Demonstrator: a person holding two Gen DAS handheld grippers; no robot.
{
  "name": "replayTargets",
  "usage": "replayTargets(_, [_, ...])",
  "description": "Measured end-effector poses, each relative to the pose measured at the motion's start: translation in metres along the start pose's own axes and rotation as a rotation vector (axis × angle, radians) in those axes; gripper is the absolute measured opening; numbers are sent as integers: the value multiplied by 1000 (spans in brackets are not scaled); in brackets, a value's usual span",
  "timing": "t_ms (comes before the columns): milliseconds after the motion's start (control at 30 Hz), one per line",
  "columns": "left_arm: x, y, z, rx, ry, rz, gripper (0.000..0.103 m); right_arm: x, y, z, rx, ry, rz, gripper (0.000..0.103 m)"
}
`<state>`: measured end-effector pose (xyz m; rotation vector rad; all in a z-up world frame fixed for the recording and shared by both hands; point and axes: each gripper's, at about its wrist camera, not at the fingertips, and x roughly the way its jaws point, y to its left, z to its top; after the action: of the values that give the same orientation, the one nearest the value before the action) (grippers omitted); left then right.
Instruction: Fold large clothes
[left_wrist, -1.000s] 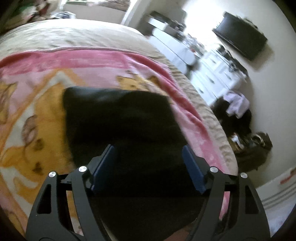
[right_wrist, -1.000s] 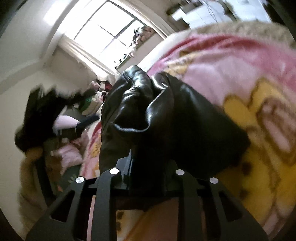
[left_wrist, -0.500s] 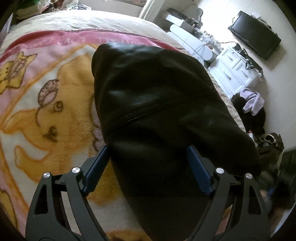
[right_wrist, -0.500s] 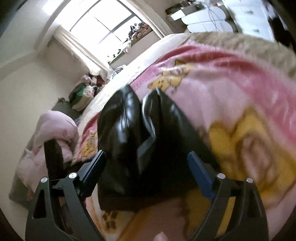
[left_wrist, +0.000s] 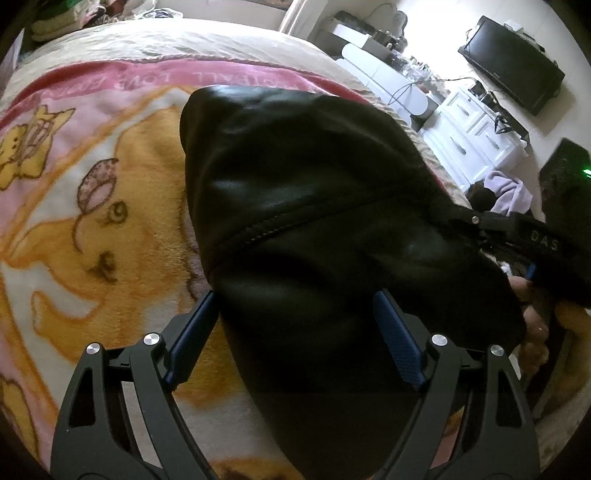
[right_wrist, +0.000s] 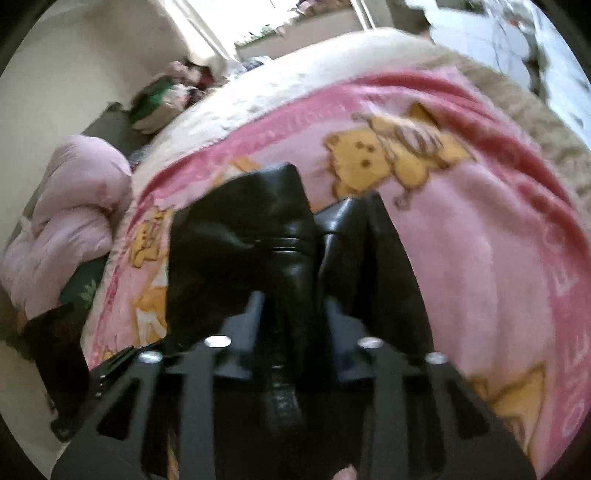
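- The black leather garment (left_wrist: 332, 206) lies folded over into a thick bundle on the pink cartoon blanket (left_wrist: 92, 206) that covers the bed (left_wrist: 207, 40), near the bed's right edge.
- The right gripper (right_wrist: 291, 306) has just closed; its fingers stand narrow, pinching a bunched ridge of the leather at the near end.
- The left gripper (left_wrist: 293, 332) hovers low over the bundle, fingers wide apart with the leather between them but not pressed.
- Risk, as I judge it: the smooth, stiff leather may slip from the narrow pinch, or spring open once lifted, because only one side is held.
- A pull from the right alone could drag the bundle off the bed's edge.
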<state>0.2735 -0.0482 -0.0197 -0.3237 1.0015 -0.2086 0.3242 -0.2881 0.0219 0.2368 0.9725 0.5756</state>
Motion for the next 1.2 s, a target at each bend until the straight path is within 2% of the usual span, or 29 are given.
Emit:
replayTargets(33, [-2, 1, 2, -13, 0, -16, 78, -5, 3, 1, -14, -18, 13, 16])
replayTargets(100, [-10, 2, 6, -42, -18, -62, 80, -30, 2, 3, -14, -90, 98, 15])
replayTargets(167, [-18, -5, 11, -24, -50, -49, 80, -45, -8, 7, 1, -132, 144, 15])
replayTargets(233, [-17, -11, 13, -7, -47, -47, 80, -47, -23, 8, 25, -129, 123, 15])
replayTargets(367, [3, -15, 10, -7, 0, -34, 81, -21, -67, -6, 120, -32, 89, 17])
replayTargets(400, [9, -16, 6, -12, 16, -38, 84, -14, -75, -12, 129, -22, 73, 17])
replayTargets(533, [21, -14, 0, -31, 30, -37, 88, -2, -91, -29, 149, -31, 62, 22])
replayTargets(700, [24, -21, 0, -11, 38, -28, 90, -7, -72, -26, 66, -26, -59, 34])
replayTargets(733, [24, -21, 0, -5, 40, -30, 90, -8, -70, -26, 60, -23, -66, 41])
replayTargets(767, [24, -23, -1, 3, 40, -27, 90, -13, -69, -27, 55, -28, -77, 58])
replayTargets(833, [24, -24, -1, 8, 36, -28, 90, -31, -69, -31, 64, -60, -74, 75])
replayTargets(933, [25, -25, 0, 14, 41, -34, 90, -56, -70, -41, 55, -124, -75, 75])
replayTargets(1000, [24, -25, -1, 19, 42, -37, 90, -67, -71, -53, 48, -125, -36, 81])
replayTargets(1067, [24, -24, -2, 20, 43, -38, 90, -71, -74, -65, 70, -94, 52, 90])
replayTargets(1133, [23, -25, -2, 22, 42, -40, 90, -68, -80, -76, 106, -53, 132, 91])
replayTargets(1200, [22, -24, -3, 20, 45, -45, 90, -63, -81, -83, 118, -21, 149, 92])
